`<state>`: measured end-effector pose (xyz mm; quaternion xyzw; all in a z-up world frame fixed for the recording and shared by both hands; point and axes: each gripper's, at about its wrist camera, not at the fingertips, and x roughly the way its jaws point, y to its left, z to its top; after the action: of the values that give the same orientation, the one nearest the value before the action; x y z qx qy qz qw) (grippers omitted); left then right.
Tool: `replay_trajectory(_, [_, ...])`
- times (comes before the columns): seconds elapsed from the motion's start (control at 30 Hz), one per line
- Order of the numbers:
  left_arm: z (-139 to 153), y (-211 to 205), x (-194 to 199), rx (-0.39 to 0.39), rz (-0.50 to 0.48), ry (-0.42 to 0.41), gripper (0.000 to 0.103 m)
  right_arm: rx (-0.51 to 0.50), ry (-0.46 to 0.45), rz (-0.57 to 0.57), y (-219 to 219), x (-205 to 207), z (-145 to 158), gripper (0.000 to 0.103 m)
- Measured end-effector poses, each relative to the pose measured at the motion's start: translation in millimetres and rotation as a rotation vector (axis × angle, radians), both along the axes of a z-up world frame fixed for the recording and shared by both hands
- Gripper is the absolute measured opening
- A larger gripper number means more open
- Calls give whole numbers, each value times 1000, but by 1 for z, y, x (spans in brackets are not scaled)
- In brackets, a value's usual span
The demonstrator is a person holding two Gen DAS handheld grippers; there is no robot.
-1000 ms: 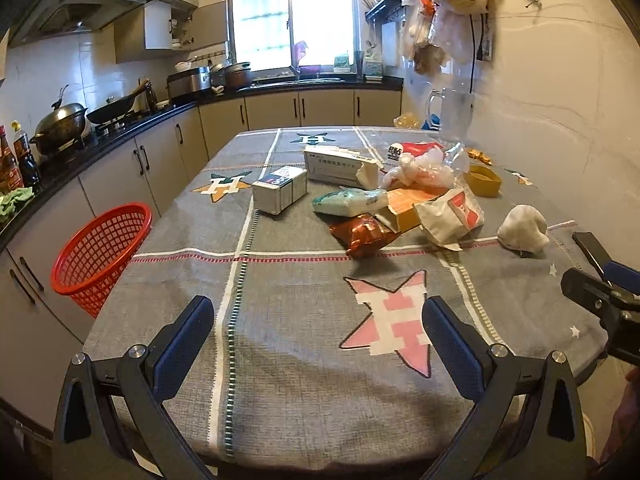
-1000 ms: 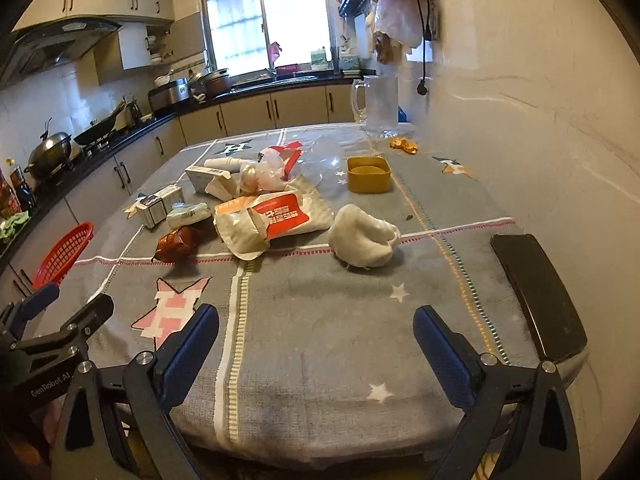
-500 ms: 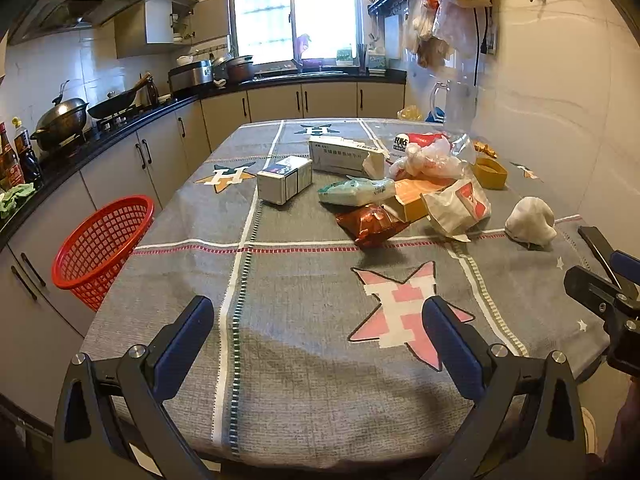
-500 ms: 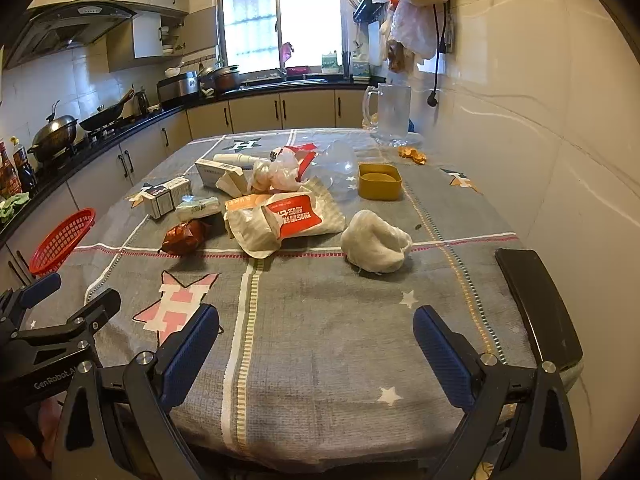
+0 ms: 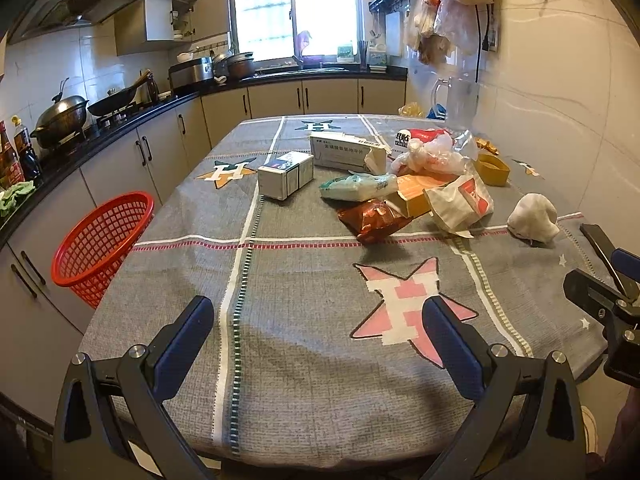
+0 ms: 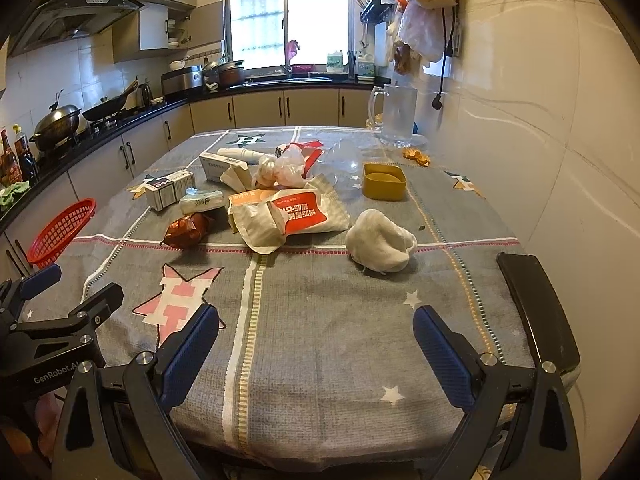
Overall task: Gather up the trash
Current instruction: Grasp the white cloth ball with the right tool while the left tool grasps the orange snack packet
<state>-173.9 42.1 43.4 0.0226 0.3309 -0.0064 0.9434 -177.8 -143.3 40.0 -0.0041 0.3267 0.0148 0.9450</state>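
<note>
Trash lies in a heap mid-table: a brown snack wrapper (image 5: 370, 218) (image 6: 186, 230), a white paper bag with red print (image 5: 460, 202) (image 6: 294, 216), a pale tissue pack (image 5: 358, 186), two cartons (image 5: 285, 174) (image 5: 344, 151), and a crumpled white wad (image 5: 534, 216) (image 6: 380, 246) off to the right. A red mesh basket (image 5: 102, 240) (image 6: 60, 230) stands off the table's left side. My left gripper (image 5: 318, 338) hovers open over the near table edge. My right gripper (image 6: 316, 340) is open too, well short of the wad. Neither holds anything.
A grey star-patterned cloth covers the table (image 5: 304, 288). A black phone (image 6: 538, 312) lies at the near right edge. A yellow cup (image 6: 384, 180) and a glass jug (image 6: 396, 118) stand at the back right. Cabinets and a counter (image 5: 120, 148) run along the left.
Both grippers have lifted and drawn slightly closer to the table, so the trash heap sits a little lower and larger in view. Both stay open; nothing on the table has moved.
</note>
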Motion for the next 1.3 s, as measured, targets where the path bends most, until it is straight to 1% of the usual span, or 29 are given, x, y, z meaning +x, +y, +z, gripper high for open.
replay_trajectory(0.63, [-2, 1, 0, -2, 0, 3, 103, 0, 18, 9, 1, 2, -4, 100])
replay_trajectory(0.83, [-6, 4, 2, -5, 1, 10, 103, 28, 32, 17, -3, 6, -7, 100])
replay_trajectory(1.03, [-8, 15, 20, -71, -6, 67, 103, 95, 60, 2, -21, 16, -9, 100])
replay_trajectory(1.17, [-2, 14, 42, -100, -36, 91, 103, 140, 74, 13, -31, 28, -7, 100])
replay_trajectory(1.2, [0, 13, 48, -119, -48, 103, 98, 150, 81, 17, -33, 32, -6, 98])
replay_trajectory(1.23, [1, 13, 55, -138, -62, 116, 91, 163, 87, 23, -36, 37, -5, 97])
replay_trajectory(1.3, [4, 10, 71, -177, -78, 158, 85, 183, 86, 26, -42, 44, -1, 93])
